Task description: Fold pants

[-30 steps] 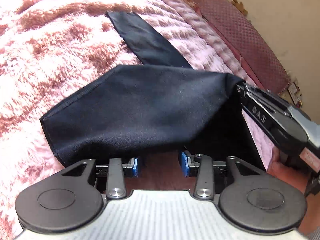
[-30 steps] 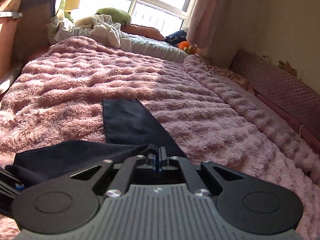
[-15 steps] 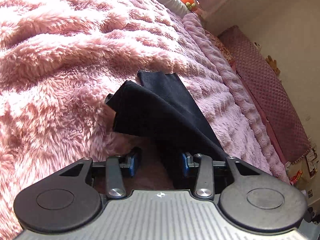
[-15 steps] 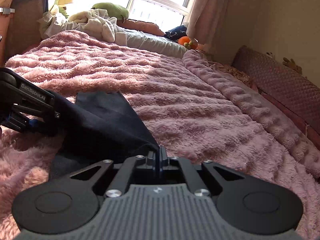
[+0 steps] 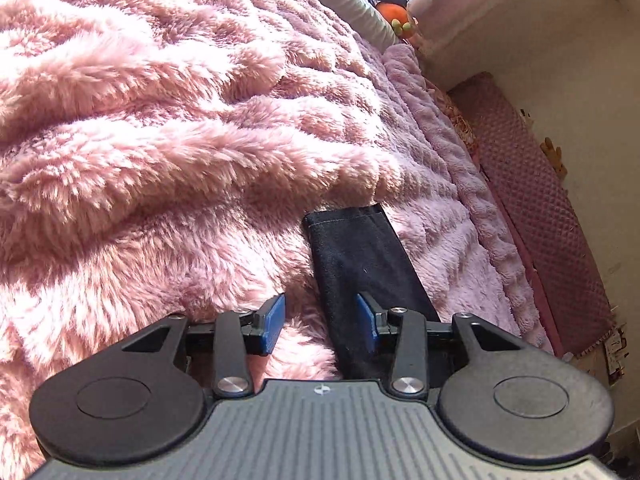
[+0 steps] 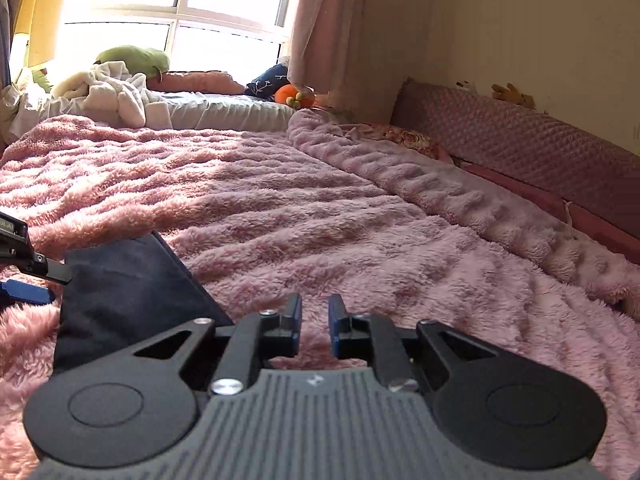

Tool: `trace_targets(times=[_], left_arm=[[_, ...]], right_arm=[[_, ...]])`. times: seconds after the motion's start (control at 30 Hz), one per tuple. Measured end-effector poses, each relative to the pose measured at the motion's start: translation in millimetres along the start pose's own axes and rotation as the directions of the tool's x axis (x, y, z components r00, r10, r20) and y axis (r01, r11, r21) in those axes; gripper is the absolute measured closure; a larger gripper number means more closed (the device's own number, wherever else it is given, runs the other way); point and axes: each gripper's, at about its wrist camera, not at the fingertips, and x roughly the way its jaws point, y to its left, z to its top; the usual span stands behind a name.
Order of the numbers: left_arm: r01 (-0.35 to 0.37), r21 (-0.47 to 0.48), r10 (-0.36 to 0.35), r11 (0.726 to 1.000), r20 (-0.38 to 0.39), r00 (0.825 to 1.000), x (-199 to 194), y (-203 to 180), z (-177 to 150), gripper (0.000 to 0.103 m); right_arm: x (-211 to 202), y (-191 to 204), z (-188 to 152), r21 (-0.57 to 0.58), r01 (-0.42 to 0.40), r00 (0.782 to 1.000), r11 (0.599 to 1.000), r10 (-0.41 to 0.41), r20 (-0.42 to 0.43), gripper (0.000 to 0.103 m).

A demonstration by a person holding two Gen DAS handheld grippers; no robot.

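Dark pants [image 5: 360,264], folded flat on pink fleece blanket [image 5: 160,140]; left gripper [image 5: 322,322] wide open, holding nothing; right gripper [image 6: 314,326] slightly parted, empty; no legible writing.

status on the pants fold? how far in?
Done: the dark pants lie doubled in a narrow strip on the pink blanket, hem edges stacked. In hand: nothing; left gripper and right gripper are both open, fabric released. Left: probably another fold, since the strip looks long.
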Motion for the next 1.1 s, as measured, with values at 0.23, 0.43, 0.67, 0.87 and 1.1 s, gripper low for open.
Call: trace_targets(times=[0.23,0.43,0.67,0.87,1.1], left_arm=[[0.245,0.253,-0.217,0.936,-0.132,0.967,-32,-53,-55,0.046],[0.488,0.061,-0.449,0.871,-0.309,0.839,-29,-85,-107,0.046],[0.302,0.228,-0.243,0.926,-0.253,0.936,7,-86,-121,0.053],[0.281,0.121,-0.245,0.952,-0.253,0.936,13,-49,-101,0.07],[0.144,0.176,-0.13,0.974,-0.09,0.987,-12,-42,-81,0.065]], right_arm=[[-147,-90,-14,0.159,0.002,0.999,0.987,-0.007,0.033,0.063],[-236,-149,-52,0.173,0.005,0.993,0.985,0.016,-0.12,0.062],[-283,-148,-124,0.18,-0.069,0.95,0.981,0.119,-0.29,0.063],[-326,-167,-179,0.213,-0.024,0.931,0.977,0.099,-0.351,0.064],[-386,-215,-217,0.291,0.254,0.931,0.922,-0.152,-0.333,0.057]])
